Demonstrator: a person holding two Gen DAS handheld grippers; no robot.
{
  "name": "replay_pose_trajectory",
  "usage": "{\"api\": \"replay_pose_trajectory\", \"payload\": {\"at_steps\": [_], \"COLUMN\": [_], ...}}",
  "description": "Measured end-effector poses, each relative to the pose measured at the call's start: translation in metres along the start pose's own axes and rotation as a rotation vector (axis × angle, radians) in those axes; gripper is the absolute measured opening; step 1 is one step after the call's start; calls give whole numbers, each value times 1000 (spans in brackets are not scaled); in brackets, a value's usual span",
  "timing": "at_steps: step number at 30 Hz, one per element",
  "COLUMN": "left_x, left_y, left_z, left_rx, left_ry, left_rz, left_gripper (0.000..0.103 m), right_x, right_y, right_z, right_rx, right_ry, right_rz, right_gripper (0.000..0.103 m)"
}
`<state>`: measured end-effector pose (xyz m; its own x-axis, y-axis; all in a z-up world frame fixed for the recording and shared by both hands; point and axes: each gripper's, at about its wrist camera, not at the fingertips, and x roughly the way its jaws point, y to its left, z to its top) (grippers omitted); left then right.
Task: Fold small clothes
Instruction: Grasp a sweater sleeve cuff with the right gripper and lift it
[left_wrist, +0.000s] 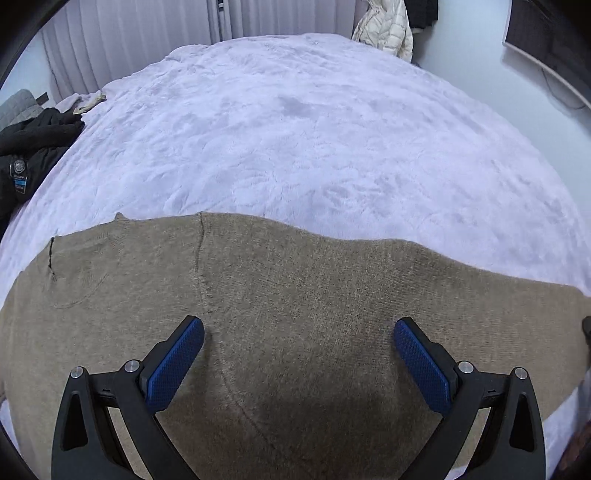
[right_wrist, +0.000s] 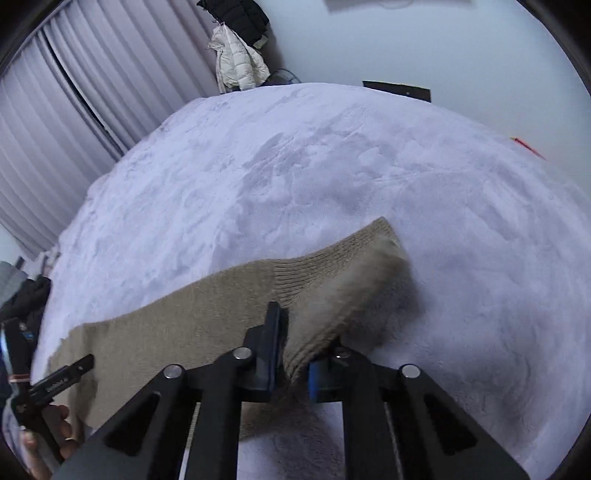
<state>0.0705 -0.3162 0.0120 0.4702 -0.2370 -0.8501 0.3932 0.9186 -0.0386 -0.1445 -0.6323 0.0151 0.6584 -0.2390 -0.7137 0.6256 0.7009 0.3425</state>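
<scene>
A tan knitted sweater (left_wrist: 295, 295) lies spread on a pale lilac fuzzy bedspread (left_wrist: 295, 129). My left gripper (left_wrist: 298, 332) is open, its blue pads wide apart just above the sweater's body, holding nothing. In the right wrist view my right gripper (right_wrist: 295, 354) is shut on the ribbed cuff end of the sweater (right_wrist: 332, 291) and holds that end lifted and folded a little above the bedspread (right_wrist: 332, 155). The left gripper's tool (right_wrist: 55, 384) and the hand holding it show at the lower left of that view.
A black jacket (left_wrist: 29, 147) lies at the bed's left edge. A white puffer coat (left_wrist: 388, 29) hangs beyond the far end, also in the right wrist view (right_wrist: 240, 62). Vertical blinds (right_wrist: 55, 129) line the far left wall.
</scene>
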Motion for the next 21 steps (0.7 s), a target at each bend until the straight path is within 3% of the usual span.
{"api": "replay_pose_trajectory", "payload": {"at_steps": [3,6,10,12,15,17,18,19,21], "left_x": [2,36,34,24,2,2,13,26,25], "left_y": [18,11,-15,-11,12,21,21,20,25], "left_z": [2,-1,-6,-4,-7,-15,-16,-22,-21], "left_rx": [-67,-46,63,52,-29,-33,-12,22,36], "left_ry": [-11,116,30,29,18,23,66,117,82], "left_rz": [14,79,190,147,-6,42,89,99,69], "left_gripper": [103,103,103,103,103,103,103,103,103], "right_x": [-2,-6,-37,-29,-20,-28,-34,-39,-49], "right_y": [-7,-11,1,9,5,8,13,20,42], "right_z": [-3,-2,-7,-6,-6,-4,-3,-1,4], "right_rx": [19,71,56,3,-16,-16,-22,-34,-74], "right_ry": [-12,-42,-147,-121,-74,-91,-108,-126,-148], "right_rz": [19,23,-34,-88,-128,-130,-130,-131,-126], "right_gripper": [11,7,7,7,7,7,7,7,7]}}
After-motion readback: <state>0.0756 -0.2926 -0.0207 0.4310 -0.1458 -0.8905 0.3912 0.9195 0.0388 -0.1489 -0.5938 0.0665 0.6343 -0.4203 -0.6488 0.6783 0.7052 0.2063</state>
